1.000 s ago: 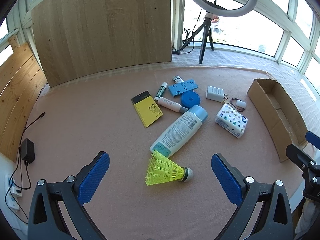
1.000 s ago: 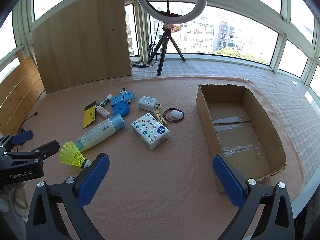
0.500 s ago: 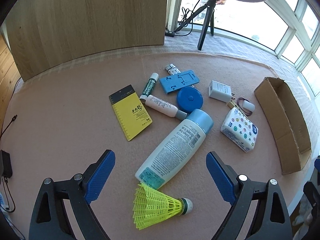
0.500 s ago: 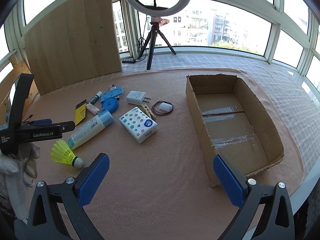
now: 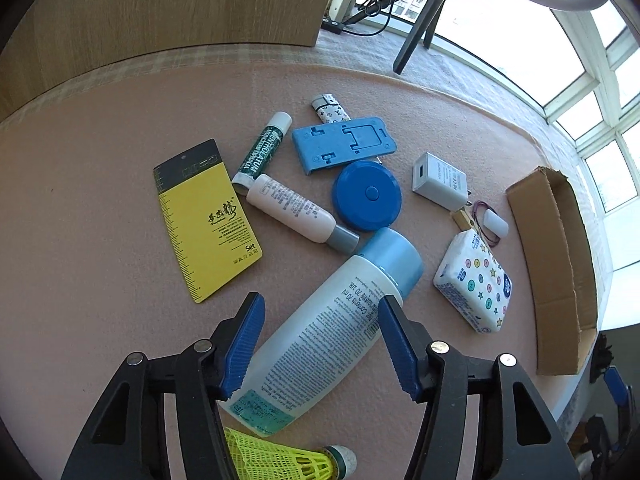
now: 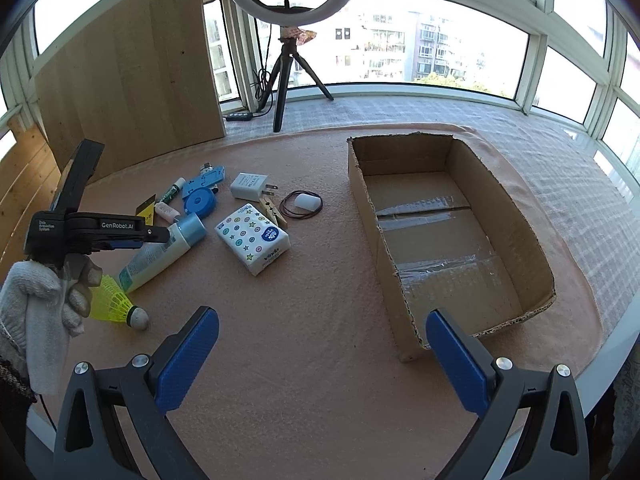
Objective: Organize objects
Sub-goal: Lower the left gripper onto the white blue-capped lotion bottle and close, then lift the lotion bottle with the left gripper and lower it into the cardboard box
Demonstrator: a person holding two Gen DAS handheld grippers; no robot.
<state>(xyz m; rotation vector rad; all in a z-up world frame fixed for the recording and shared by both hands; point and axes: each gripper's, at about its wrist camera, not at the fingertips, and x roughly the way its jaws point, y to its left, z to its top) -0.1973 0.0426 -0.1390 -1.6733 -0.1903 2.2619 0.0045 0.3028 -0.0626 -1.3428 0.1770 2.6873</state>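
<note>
A white bottle with a blue cap [image 5: 320, 356] lies on the pink mat between the blue pads of my left gripper [image 5: 320, 340]. The jaws are closing around it, and the pads stand close to its sides without clearly pressing. In the right wrist view a gloved hand [image 6: 36, 304] holds that left gripper [image 6: 152, 236] over the bottle [image 6: 160, 252]. My right gripper [image 6: 322, 320] hovers open over bare mat with nothing between its fingers. The cardboard box [image 6: 432, 232] at the right is empty. A yellow shuttlecock [image 5: 280, 460] lies just below the bottle.
Around the bottle lie a tissue pack [image 5: 474, 284], a yellow card [image 5: 206, 220], a small white tube [image 5: 292, 212], a blue tape measure [image 5: 367, 195], a phone stand [image 5: 344, 142], a lip balm [image 5: 262, 148] and a charger [image 5: 440, 180]. A tripod [image 6: 284, 80] and wooden board [image 6: 132, 72] stand behind.
My left gripper has dropped and tipped down over the bottle, and its jaws have narrowed from wide open to either side of it. The right gripper has barely shifted.
</note>
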